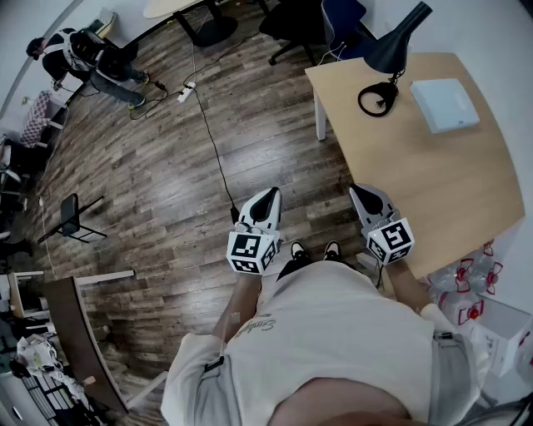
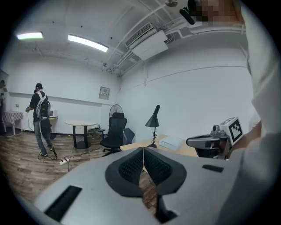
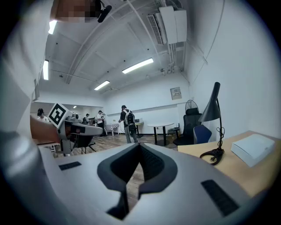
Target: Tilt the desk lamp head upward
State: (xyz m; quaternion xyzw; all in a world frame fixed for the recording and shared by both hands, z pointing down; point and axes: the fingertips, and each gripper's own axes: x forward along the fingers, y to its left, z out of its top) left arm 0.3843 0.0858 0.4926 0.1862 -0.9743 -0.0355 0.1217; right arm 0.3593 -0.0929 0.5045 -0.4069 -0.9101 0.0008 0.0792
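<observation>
A black desk lamp (image 1: 398, 40) stands at the far end of the light wooden table (image 1: 433, 179), its cone head pointing down over its ring base (image 1: 376, 100). In the right gripper view the lamp (image 3: 212, 110) is ahead to the right, and in the left gripper view the lamp (image 2: 153, 118) is small and far off. My left gripper (image 1: 270, 194) hangs over the floor beside the table, jaws shut and empty. My right gripper (image 1: 361, 192) is at the table's near edge, also shut on nothing. Both are well short of the lamp.
A white flat box (image 1: 444, 103) lies on the table right of the lamp. A black office chair (image 2: 113, 132) and a blue chair (image 1: 341, 18) stand beyond the table. A cable and power strip (image 1: 186, 91) cross the wooden floor. A person with a backpack (image 1: 83, 56) stands far left.
</observation>
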